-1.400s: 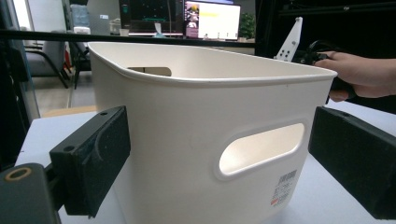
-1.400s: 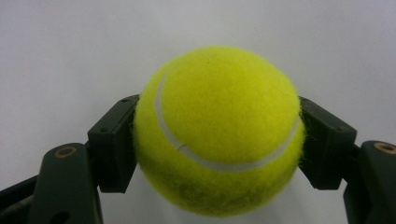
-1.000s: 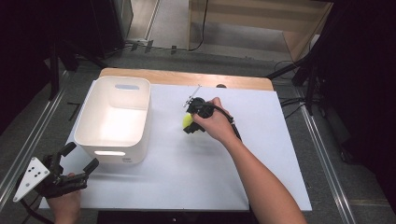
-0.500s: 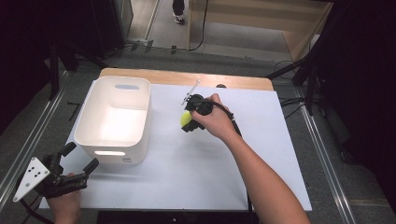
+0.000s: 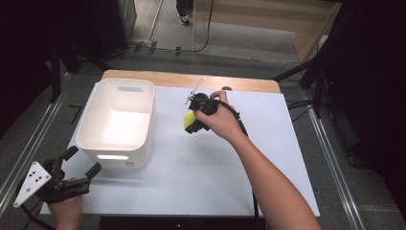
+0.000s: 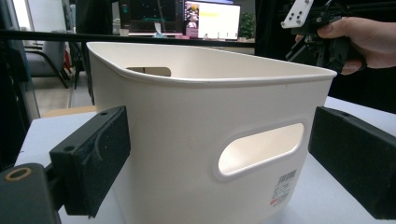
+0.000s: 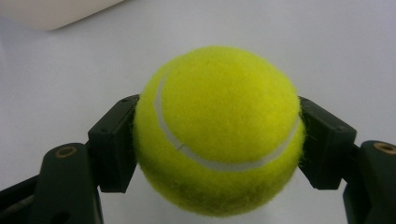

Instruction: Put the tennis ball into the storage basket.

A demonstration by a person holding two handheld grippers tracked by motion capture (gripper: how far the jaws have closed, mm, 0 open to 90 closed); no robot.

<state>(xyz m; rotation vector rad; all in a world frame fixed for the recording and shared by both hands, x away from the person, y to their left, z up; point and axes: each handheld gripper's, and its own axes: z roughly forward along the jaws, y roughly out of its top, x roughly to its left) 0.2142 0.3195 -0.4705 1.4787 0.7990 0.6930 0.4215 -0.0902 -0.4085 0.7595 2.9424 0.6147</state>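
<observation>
1. The right gripper [image 5: 191,123] was closed tight on a yellow tennis ball [image 7: 218,130]. One black jaw pressed on each side of the ball.
2. The ball [image 5: 189,119] was near the middle of the white table [image 5: 201,177], a little to the far side. It was just to the right of the white tub [image 5: 119,122], but not touching it.
3. In the right gripper view, the ball had a white curved line on its fuzzy skin. No brand name could be seen on it.
4. The left gripper [image 5: 81,165] was at the near left corner of the table. Its jaws stood wide open and held nothing.
5. In the left gripper view, the tub [image 6: 205,140] stood just in front of the open jaws. They did not touch it.
6. The tub had a long handle hole [image 6: 261,149] in its near wall. Another hole was in its far wall.
7. A small sticker [image 6: 283,186] sat low on the near wall of the tub. It had a barcode and red print, too small to read.
8. Far behind the tub, a bright screen [image 6: 212,19] glowed. Its words were too blurry to read.
</observation>
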